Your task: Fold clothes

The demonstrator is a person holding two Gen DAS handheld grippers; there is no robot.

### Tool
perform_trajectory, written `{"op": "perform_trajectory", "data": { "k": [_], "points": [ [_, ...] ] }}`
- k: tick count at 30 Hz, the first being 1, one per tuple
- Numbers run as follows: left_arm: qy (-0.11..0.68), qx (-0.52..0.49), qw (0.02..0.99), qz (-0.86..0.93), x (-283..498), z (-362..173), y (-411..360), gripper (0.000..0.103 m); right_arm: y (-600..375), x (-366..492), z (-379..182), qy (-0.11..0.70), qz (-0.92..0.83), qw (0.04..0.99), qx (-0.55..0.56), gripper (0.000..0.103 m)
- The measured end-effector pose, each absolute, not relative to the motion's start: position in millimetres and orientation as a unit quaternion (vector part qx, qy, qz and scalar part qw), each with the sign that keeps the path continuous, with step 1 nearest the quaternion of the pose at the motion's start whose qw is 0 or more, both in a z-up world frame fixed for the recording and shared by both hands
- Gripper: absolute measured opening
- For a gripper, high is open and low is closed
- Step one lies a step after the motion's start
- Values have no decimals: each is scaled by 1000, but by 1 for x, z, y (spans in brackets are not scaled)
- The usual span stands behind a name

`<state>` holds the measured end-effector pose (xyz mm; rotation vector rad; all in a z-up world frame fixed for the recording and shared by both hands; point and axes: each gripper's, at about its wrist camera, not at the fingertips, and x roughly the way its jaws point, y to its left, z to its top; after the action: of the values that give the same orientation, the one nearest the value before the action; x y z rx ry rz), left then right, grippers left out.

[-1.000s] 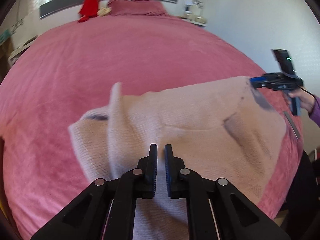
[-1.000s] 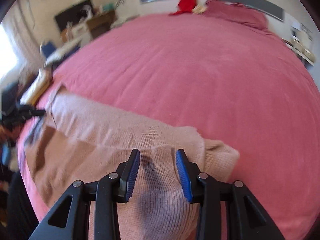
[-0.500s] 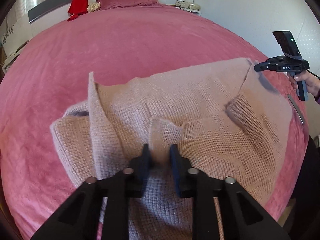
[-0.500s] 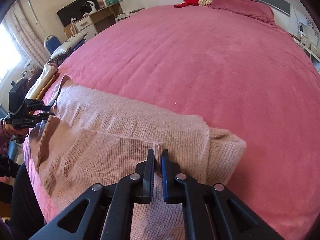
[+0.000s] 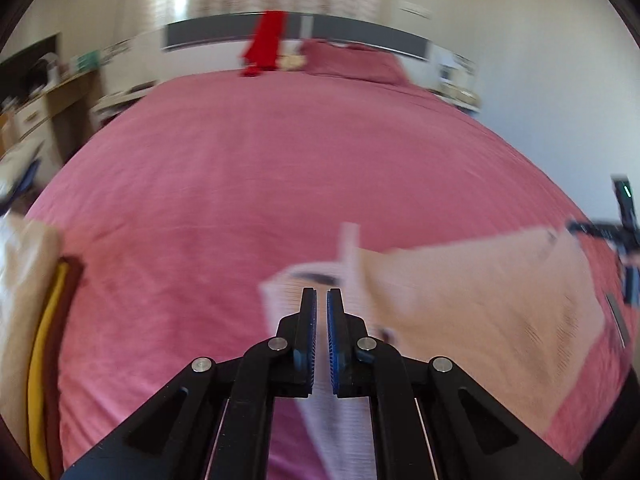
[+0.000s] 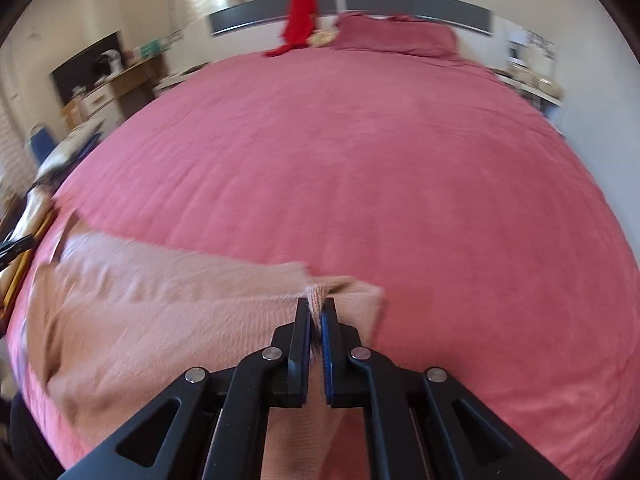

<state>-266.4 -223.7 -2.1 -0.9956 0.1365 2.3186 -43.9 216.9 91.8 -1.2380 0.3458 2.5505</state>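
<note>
A pale pink knit sweater [image 5: 480,300] lies on the near part of a pink bed [image 5: 280,180], blurred by motion. In the left wrist view my left gripper [image 5: 322,300] is shut, and pale knit runs between its pads and hangs below them. A flap of the sweater stands up just beyond the tips. My right gripper [image 6: 316,304] is shut on a pinched fold of the sweater [image 6: 160,312], a tuft of knit poking out at the tips. The right gripper also shows at the left view's right edge [image 5: 616,236], holding the sweater's far end.
A red garment [image 6: 300,20] hangs on the grey headboard beside a pink pillow [image 6: 396,36]. Folded clothes [image 5: 36,320] are stacked at the bed's left edge. A desk [image 6: 108,80] stands left of the bed and a nightstand [image 6: 532,76] to the right.
The right gripper's jaws went from open to shut on a sweater fold. The left gripper pinched the knit, then both moved, dragging the sweater; the left view swung left.
</note>
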Motion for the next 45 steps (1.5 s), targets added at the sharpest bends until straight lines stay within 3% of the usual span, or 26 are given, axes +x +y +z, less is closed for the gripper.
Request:
{"op": "perform_trajectory", "data": {
  "k": [3,7,9,11,13,17,19,21,23,29,32,33,35,41,45],
  "points": [
    [8,-403,309,861,-281,-7,-242,6,231,-47,83,136,878,169,-427,3],
    [40,-417,367,830,-262,-19,-222,11,236,-63,60,162,867,148,-447,4],
    [73,-410,391,821,-247,-24,-213,37,232,-65,56,169,867,136,-449,7],
    [104,-408,406,812,-238,-29,-205,54,227,-67,53,172,865,126,-455,10],
    [114,-407,411,807,-238,-32,-199,55,227,-64,53,176,864,119,-456,19],
    [135,-411,400,808,-244,-39,-189,68,225,-60,58,172,863,120,-460,23],
    [174,-414,362,817,-252,-45,-181,61,225,-57,59,177,861,116,-462,23],
    [177,-413,329,830,-261,-46,-185,20,224,-56,60,175,860,111,-466,23],
    [164,-411,301,845,-271,-42,-197,6,220,-58,59,154,861,115,-472,23],
    [109,-415,254,867,-291,-43,-240,5,212,-56,57,116,865,136,-469,23],
    [54,-402,287,868,-279,-34,-259,16,219,-36,70,162,880,143,-424,24],
    [44,-398,290,869,-274,-32,-265,35,221,-27,78,182,886,142,-402,25],
    [27,-389,291,874,-265,-28,-276,64,217,-6,91,191,897,141,-374,27],
    [23,-406,348,845,-222,-29,-296,74,188,52,87,168,888,124,-409,28],
    [74,-424,379,819,-196,-47,-278,76,188,92,62,215,869,121,-428,29]
  ]
}}
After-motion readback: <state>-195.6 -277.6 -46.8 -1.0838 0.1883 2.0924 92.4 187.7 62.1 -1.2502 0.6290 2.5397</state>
